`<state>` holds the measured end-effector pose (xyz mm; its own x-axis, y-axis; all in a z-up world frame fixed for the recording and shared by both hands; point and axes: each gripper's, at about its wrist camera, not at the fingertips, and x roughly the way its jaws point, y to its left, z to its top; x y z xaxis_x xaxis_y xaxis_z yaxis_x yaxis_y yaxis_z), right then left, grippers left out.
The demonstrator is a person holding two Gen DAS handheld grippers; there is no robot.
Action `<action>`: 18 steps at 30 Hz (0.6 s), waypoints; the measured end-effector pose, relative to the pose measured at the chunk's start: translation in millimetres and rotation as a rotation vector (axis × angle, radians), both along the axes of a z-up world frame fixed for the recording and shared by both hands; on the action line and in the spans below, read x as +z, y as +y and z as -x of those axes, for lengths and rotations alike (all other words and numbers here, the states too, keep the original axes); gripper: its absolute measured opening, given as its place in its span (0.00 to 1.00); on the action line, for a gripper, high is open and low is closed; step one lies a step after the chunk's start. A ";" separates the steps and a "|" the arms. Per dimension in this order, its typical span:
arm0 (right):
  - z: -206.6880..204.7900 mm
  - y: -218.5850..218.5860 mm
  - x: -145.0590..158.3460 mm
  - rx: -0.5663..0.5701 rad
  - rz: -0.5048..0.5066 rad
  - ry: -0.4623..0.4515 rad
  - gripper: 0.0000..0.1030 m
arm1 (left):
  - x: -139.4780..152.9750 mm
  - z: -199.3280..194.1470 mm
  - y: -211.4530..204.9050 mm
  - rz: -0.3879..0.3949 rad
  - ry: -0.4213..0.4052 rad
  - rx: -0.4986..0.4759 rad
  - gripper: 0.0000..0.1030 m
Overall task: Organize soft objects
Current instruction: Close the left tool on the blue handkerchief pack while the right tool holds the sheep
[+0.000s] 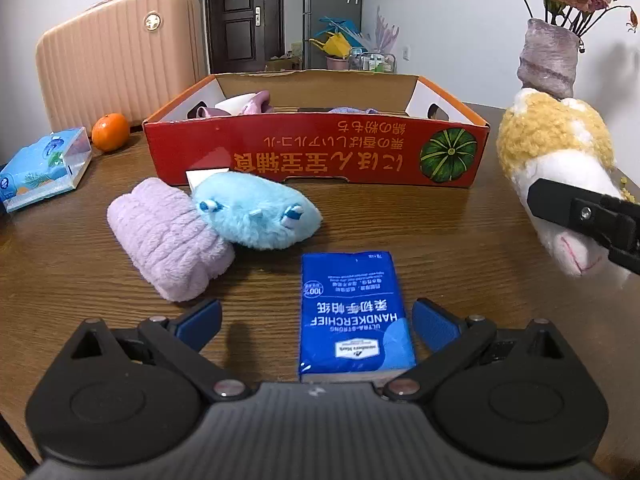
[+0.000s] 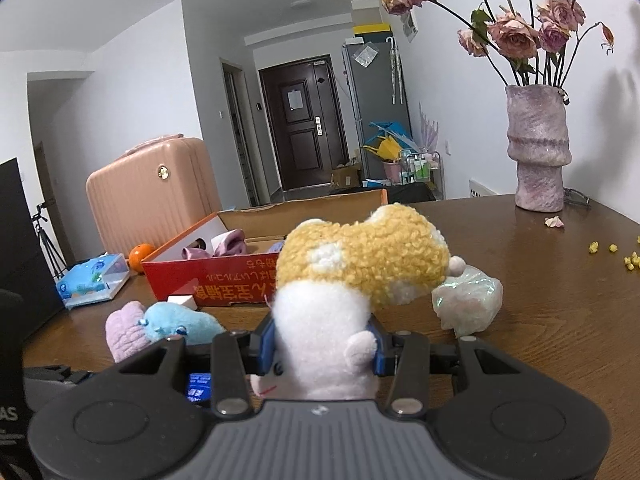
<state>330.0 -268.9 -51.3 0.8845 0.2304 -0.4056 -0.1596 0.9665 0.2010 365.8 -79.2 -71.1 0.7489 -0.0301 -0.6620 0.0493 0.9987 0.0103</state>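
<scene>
The right claw [image 2: 320,350] is pinching a yellow-and-white curly-fleece plush animal [image 2: 352,280] around its white body, blue pads pressed into the pile on both sides, the toy lifted clear of the brown wooden bench [image 2: 540,320]. From the left wrist view the same plush [image 1: 556,168] hangs at the right edge, beside the red cardboard tray with the green pumpkin print [image 1: 316,156], not yet over it. The tray already holds some lilac and white soft pieces (too hidden to name).

The left claw [image 1: 316,320] is spread wide and carries nothing; a blue plastic-wrapped pack of paper handkerchiefs [image 1: 354,316] lies between its fingers on the bench, untouched as far as can be seen.

Just ahead lie a lilac ribbed fleece roll [image 1: 168,236] and a light-blue furry plush toy [image 1: 256,212], touching each other and just in front of the tray wall.

The plush should be light and very yielding — a grip mid-body compresses the stuffing, so the head end may droop or swing. The handkerchief pack looks slightly firmer but slick in its wrap; taking it across the narrow width, near the middle, seems soundest. The fleece roll may unroll if caught by one edge — better to span its whole bulk.
</scene>
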 end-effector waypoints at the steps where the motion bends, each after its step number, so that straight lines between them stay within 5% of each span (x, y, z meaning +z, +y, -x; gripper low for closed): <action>1: 0.3 0.4 -0.2 -0.001 0.001 -0.001 0.42 | -0.6 -0.9 -0.6 0.002 -0.002 0.003 1.00; 11: -0.8 4.0 -3.4 -0.003 0.016 0.007 0.42 | -5.3 -2.2 -7.9 -0.004 0.006 -0.040 0.67; 13: -1.6 4.3 -4.0 -0.006 0.019 0.010 0.42 | -4.3 0.1 -10.6 -0.005 -0.003 -0.069 0.52; 18: -4.2 4.6 -5.1 -0.007 0.021 0.018 0.42 | -3.1 2.2 -10.5 0.004 -0.007 -0.084 0.51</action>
<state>334.2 -264.3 -56.4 0.8788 0.2150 -0.4260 -0.1490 0.9718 0.1829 363.6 -89.8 -74.2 0.7482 -0.0960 -0.6565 0.1332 0.9911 0.0069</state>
